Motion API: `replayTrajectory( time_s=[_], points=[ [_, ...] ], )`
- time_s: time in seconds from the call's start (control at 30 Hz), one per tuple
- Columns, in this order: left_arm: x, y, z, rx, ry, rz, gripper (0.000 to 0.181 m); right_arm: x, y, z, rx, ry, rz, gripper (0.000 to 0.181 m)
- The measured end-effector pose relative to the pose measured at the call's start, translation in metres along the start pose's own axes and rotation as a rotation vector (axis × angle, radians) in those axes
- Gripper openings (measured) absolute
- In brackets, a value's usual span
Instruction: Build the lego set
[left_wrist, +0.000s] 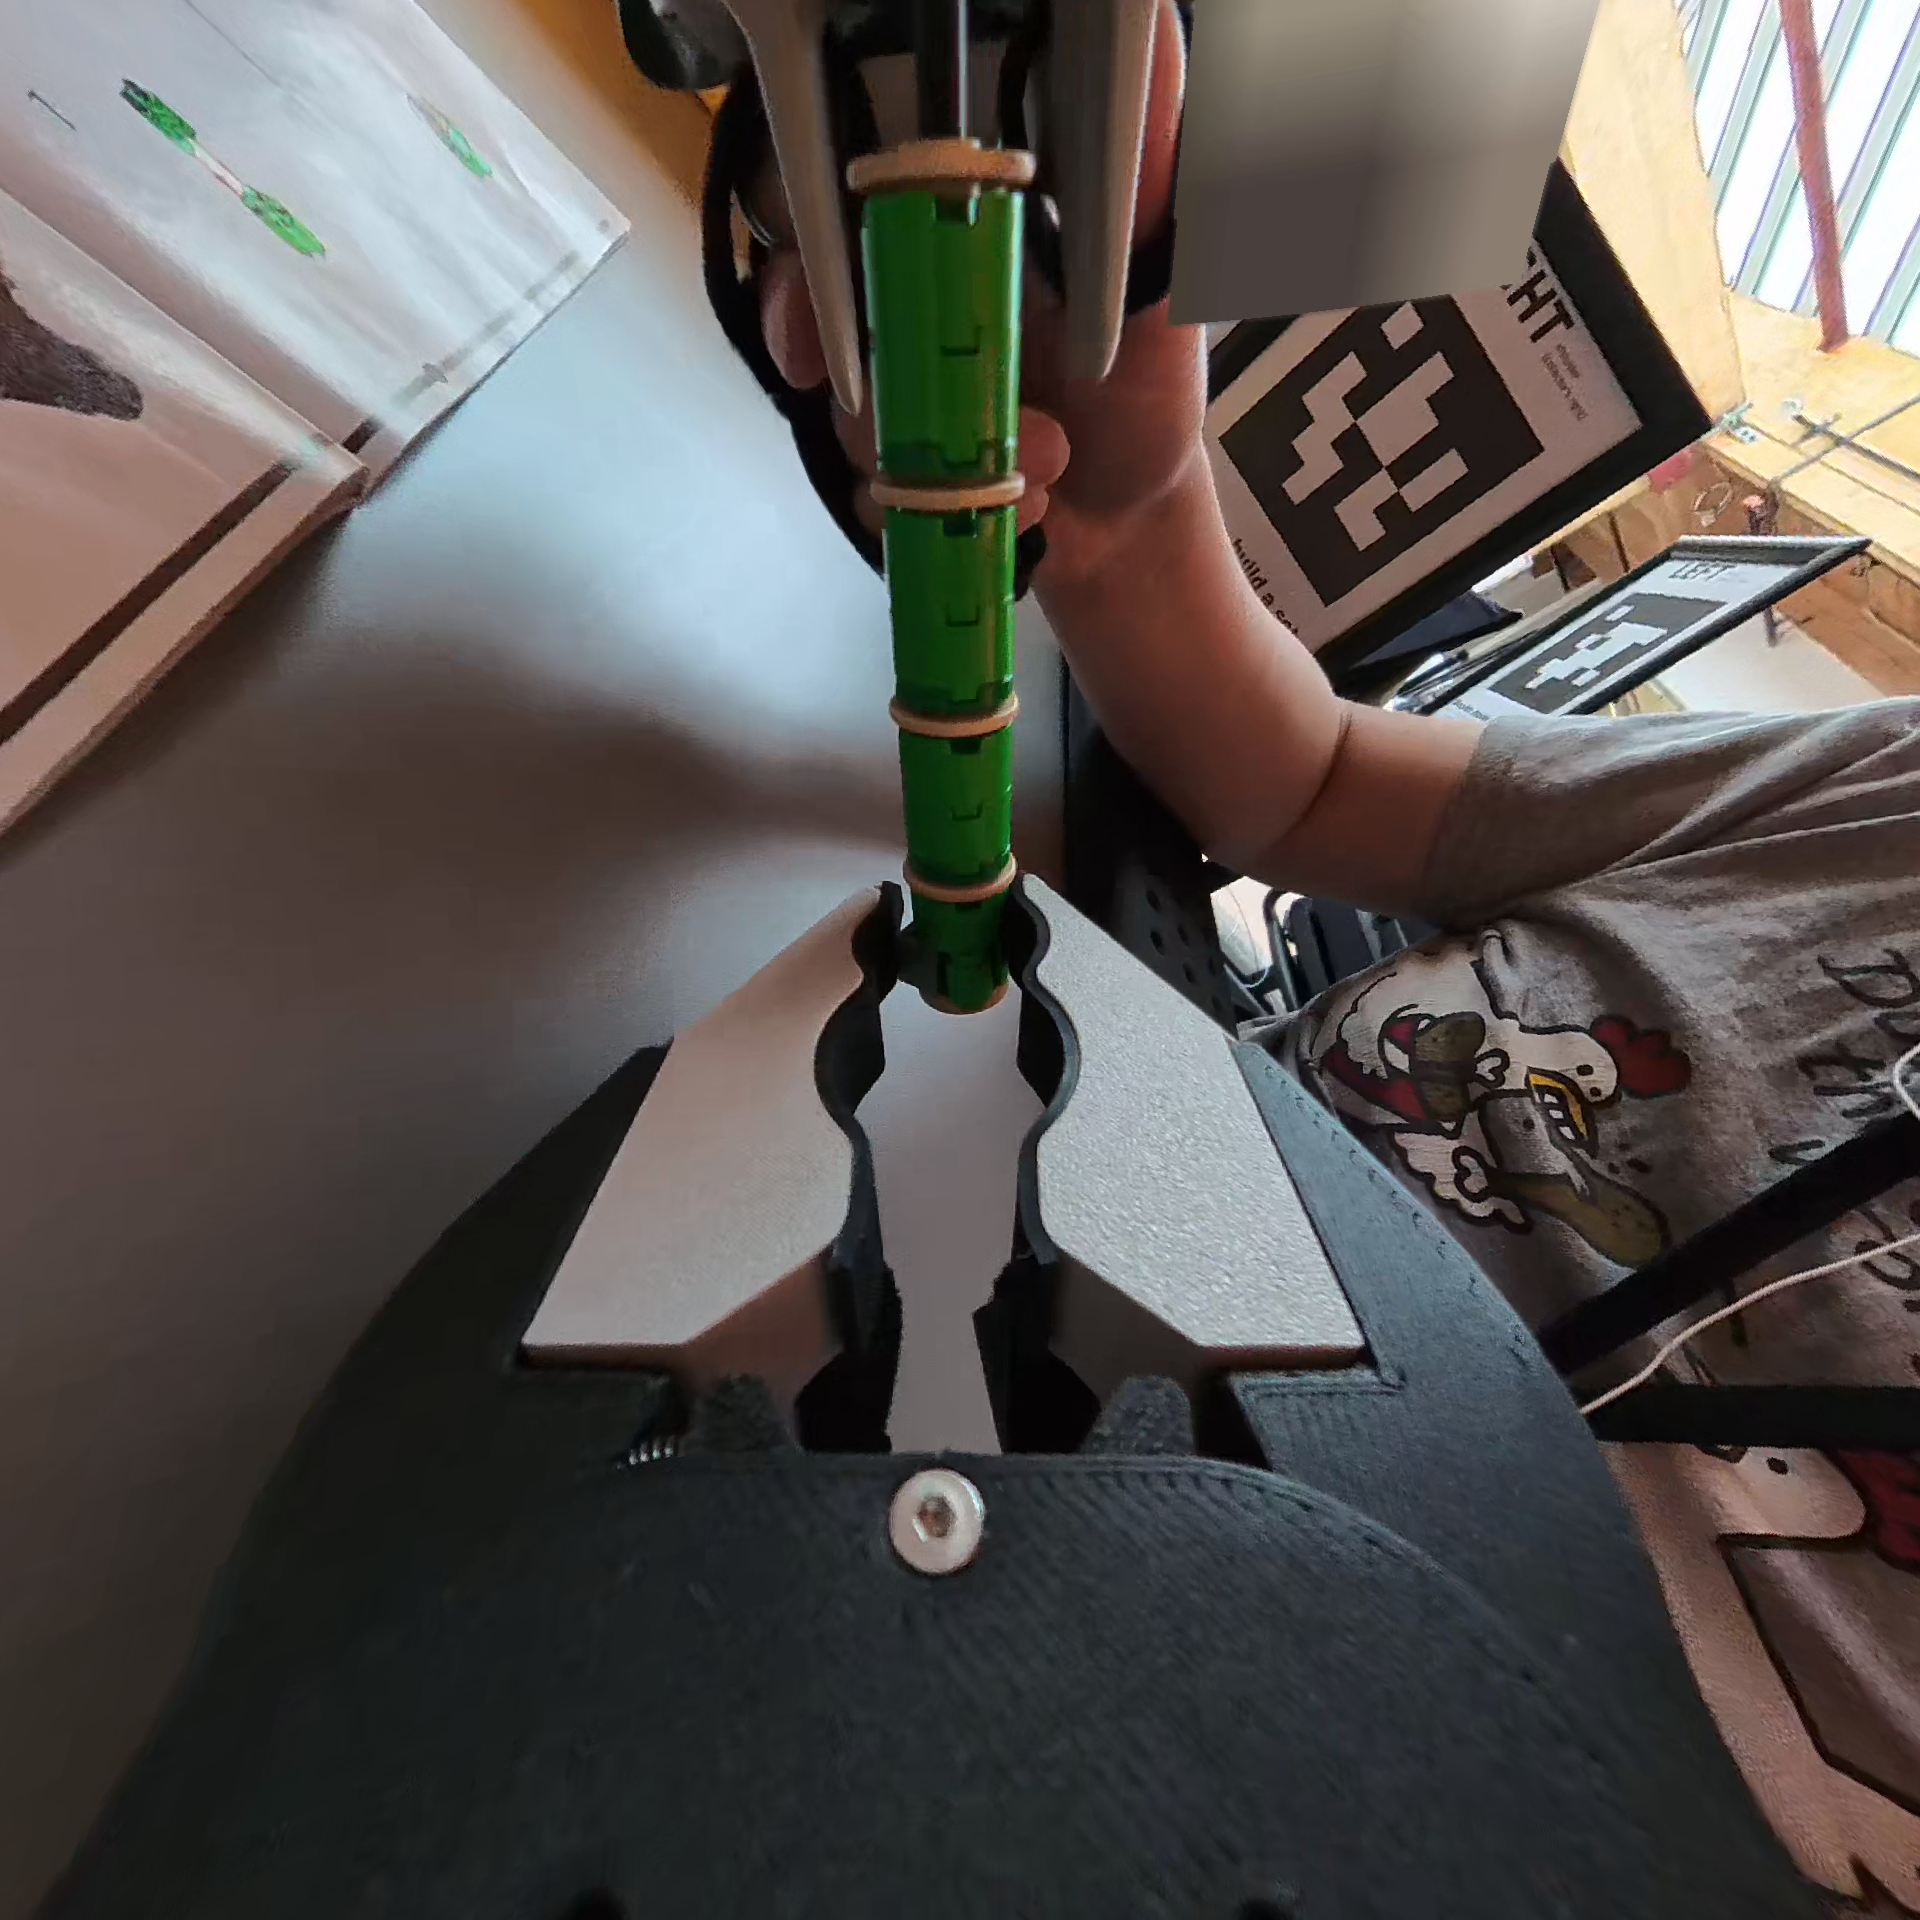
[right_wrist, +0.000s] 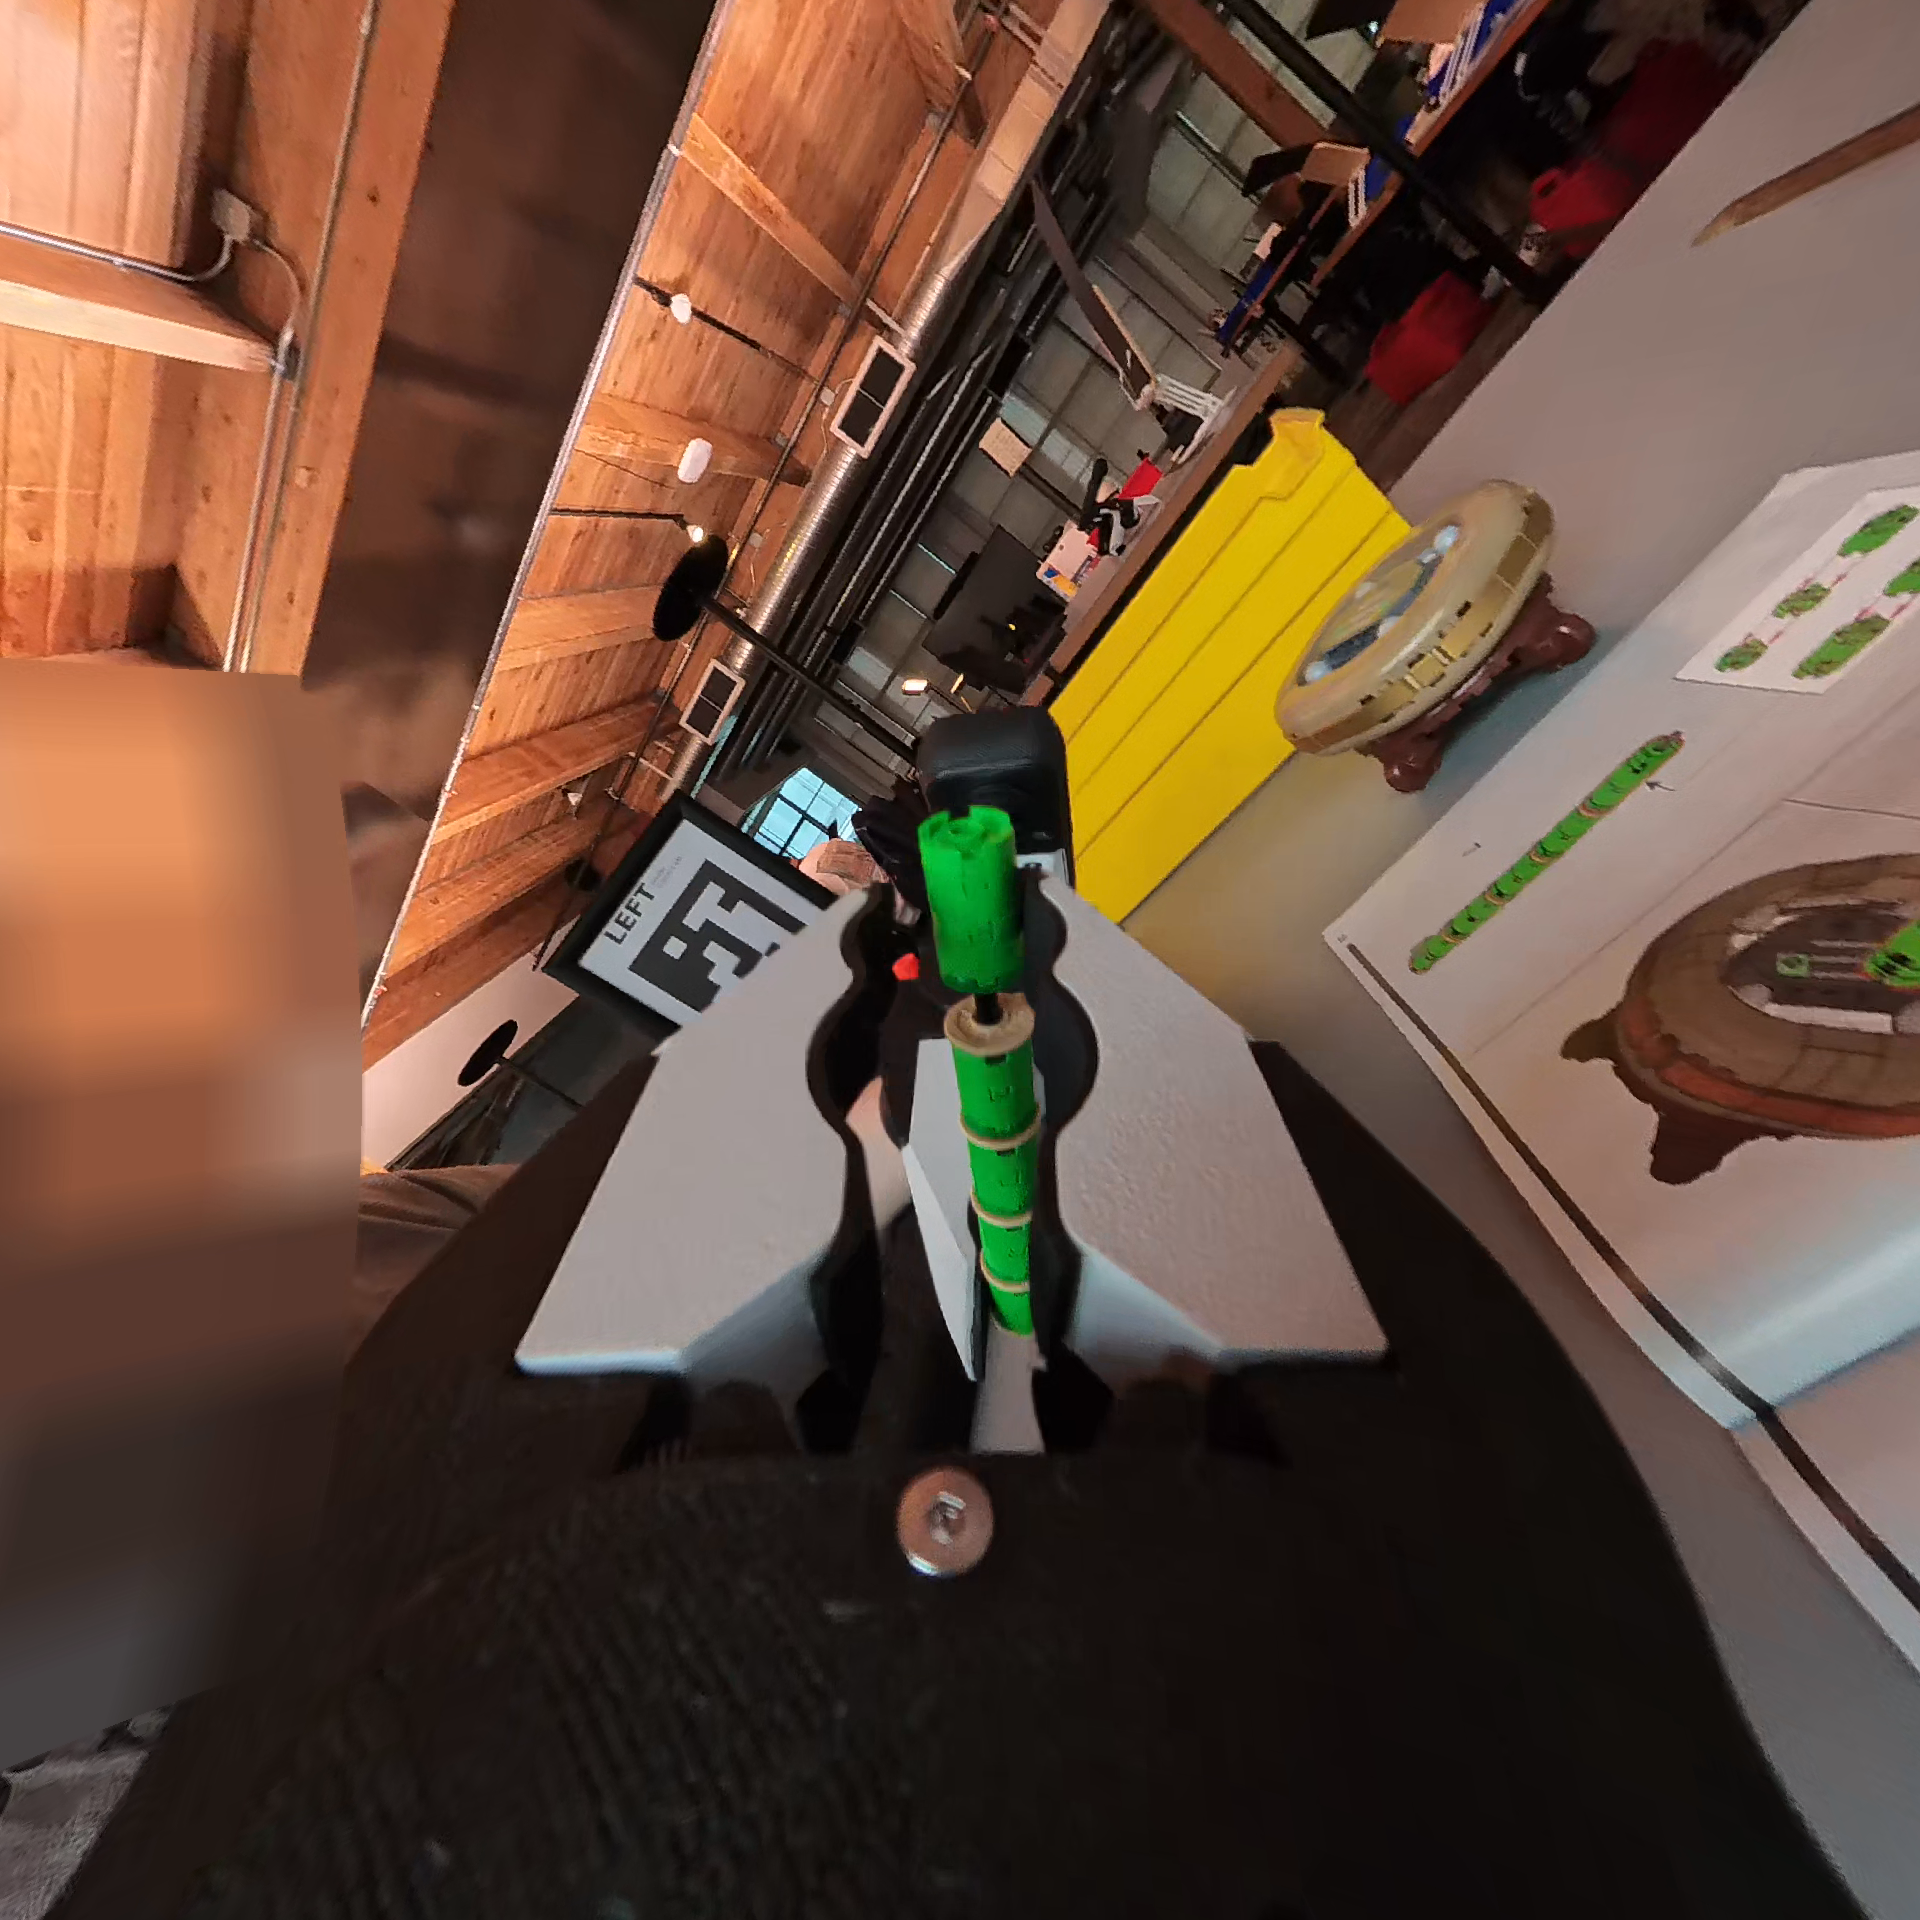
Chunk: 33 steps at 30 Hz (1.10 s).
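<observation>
Your left tool (left_wrist: 954, 940) is closed narrow on the near end of the green stalk (left_wrist: 948, 582), a rod of green cylinders split by tan rings, held in the air above the grey desk (left_wrist: 436, 790). Only the left wrist view shows that grip, along with your right hand (left_wrist: 1101, 416) behind the rod and the right tool's silver fingers (left_wrist: 821, 260) either side of the rod's far end.

Your right tool (right_wrist: 966, 920) is clamped on a separate green cylinder piece (right_wrist: 968, 899). The right wrist view alone shows this piece sitting apart from the stalk (right_wrist: 1000, 1164), with a thin black axle (right_wrist: 983, 1006) bare between them.

That view also shows the round tan and brown pot model (right_wrist: 1423, 623) standing on the desk (right_wrist: 1714, 343) beside a yellow bin (right_wrist: 1195, 707). The open instruction booklet (right_wrist: 1621, 1091) lies near it, and appears in the left view (left_wrist: 312, 239) too.
</observation>
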<state>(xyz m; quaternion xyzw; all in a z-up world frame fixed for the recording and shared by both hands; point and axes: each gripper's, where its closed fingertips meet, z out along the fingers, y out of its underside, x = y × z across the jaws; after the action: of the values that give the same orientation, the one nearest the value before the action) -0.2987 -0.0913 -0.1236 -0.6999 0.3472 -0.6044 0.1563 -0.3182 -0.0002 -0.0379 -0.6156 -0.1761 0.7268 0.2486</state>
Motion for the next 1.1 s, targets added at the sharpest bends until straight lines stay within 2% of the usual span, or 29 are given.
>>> replayTrajectory(
  time_s=[0.13, 0.27, 0.33, 0.4, 0.53, 0.67, 0.7, 0.8, 0.97, 1.1],
  points=[
    [0.006, 0.002, 0.000, -0.010, 0.018, 0.036, 0.019, -0.005, -0.012, -0.007, 0.054, 0.013, -0.080, 0.034],
    [0.011, 0.000, -0.001, 0.001, 0.043, 0.055, 0.018, -0.021, -0.009, -0.008, 0.018, -0.076, -0.150, 0.033],
    [0.010, 0.001, 0.000, -0.009, 0.036, 0.063, 0.018, -0.022, -0.002, -0.004, -0.026, -0.075, -0.164, 0.033],
    [0.011, 0.002, 0.000, -0.013, 0.037, 0.071, 0.018, -0.018, 0.003, -0.001, -0.050, -0.032, -0.216, 0.016],
    [0.008, -0.002, -0.002, 0.011, 0.022, 0.076, 0.019, -0.022, 0.000, 0.000, -0.041, 0.021, -0.302, 0.016],
    [-0.007, -0.007, -0.013, 0.016, -0.083, 0.140, 0.025, -0.031, 0.002, 0.002, -0.049, 0.046, -0.506, 0.016],
    [-0.010, -0.009, -0.016, 0.018, -0.117, 0.173, 0.038, -0.032, 0.004, 0.004, -0.054, 0.062, -0.571, 0.016],
    [-0.019, -0.012, -0.026, 0.009, -0.220, 0.284, 0.047, -0.028, 0.016, 0.012, -0.115, 0.101, -0.685, 0.017],
    [-0.010, -0.018, -0.032, 0.024, -0.244, 0.400, 0.050, -0.025, 0.032, 0.029, -0.216, 0.166, -0.836, 0.016],
    [-0.006, -0.023, -0.039, 0.053, -0.277, 0.457, 0.052, -0.017, 0.041, 0.036, -0.291, 0.195, -0.884, 0.016]
  ],
)
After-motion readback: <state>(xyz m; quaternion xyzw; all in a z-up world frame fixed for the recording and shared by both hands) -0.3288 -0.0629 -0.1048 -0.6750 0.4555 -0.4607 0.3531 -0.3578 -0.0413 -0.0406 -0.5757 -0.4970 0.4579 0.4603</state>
